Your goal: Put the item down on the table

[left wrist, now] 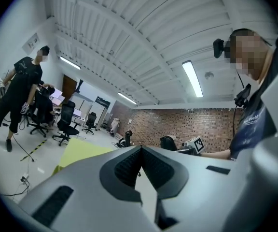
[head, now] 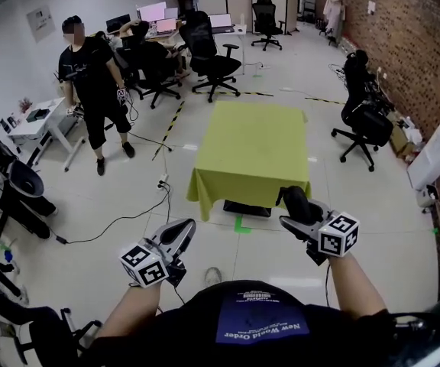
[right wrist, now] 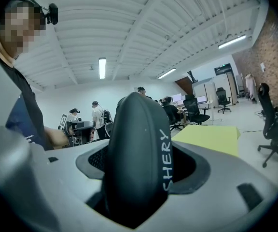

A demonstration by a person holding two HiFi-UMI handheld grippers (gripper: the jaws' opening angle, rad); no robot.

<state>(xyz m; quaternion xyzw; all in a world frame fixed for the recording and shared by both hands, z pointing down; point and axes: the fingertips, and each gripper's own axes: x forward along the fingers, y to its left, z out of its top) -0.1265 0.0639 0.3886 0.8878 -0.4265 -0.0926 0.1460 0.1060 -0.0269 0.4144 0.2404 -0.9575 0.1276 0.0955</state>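
Head view. The right gripper (head: 300, 214) carries the dark oval item (head: 296, 199) in the air, above the floor and well short of the green-draped surface (head: 254, 147). The left gripper (head: 180, 234) hangs idle alongside. The step in hand is judged to be the approach: walk up until the item is above the cloth, well inside its edge, before lowering.

Left gripper view. The fingers (left wrist: 127, 168) are together with nothing between them. Hold this tool clear of the cloth.

Right gripper view. The fingers (right wrist: 96, 159) stand wide, clamped on the item's flanks. Lower until the item touches the cloth, then part the fingers slowly. Its rounded form may roll, so rest it on a broad side.
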